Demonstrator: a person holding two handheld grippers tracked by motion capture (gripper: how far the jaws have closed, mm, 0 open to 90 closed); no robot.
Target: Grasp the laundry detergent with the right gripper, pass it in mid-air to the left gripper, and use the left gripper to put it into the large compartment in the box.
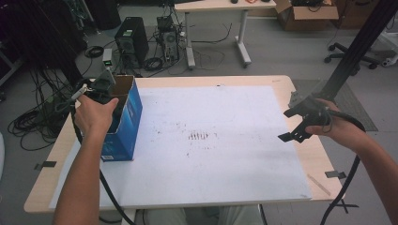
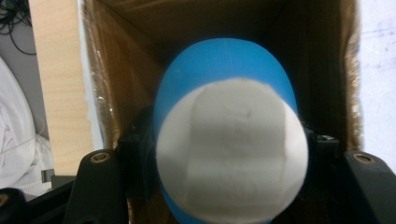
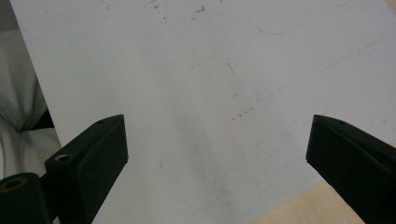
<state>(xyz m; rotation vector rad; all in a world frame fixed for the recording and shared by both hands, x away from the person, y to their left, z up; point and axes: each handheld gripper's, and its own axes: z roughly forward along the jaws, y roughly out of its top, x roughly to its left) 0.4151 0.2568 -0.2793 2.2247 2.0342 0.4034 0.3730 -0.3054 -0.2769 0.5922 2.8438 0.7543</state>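
Work in hand: the person appears to be putting a blue-and-white ball (image 2: 229,140) into the open cardboard box (image 1: 123,123), which stands upright at the left side of the surface (image 1: 300,154).
Left claw (image 1: 104,93): it sits at the mouth of the box, clamped on the ball; in the left gripper view the jaws press the ball from both sides, likely so that it cannot drop before it is low enough.
Ball: inside the box's opening, above the brown inner walls, with the white face turned to the camera.
Box: open end up, so a thing can be lowered in from above.
Right claw (image 1: 300,123): jaws spread wide with nothing between them, held above the right edge of the white sheet (image 3: 196,93), well apart from the box, seemingly kept out of the way.
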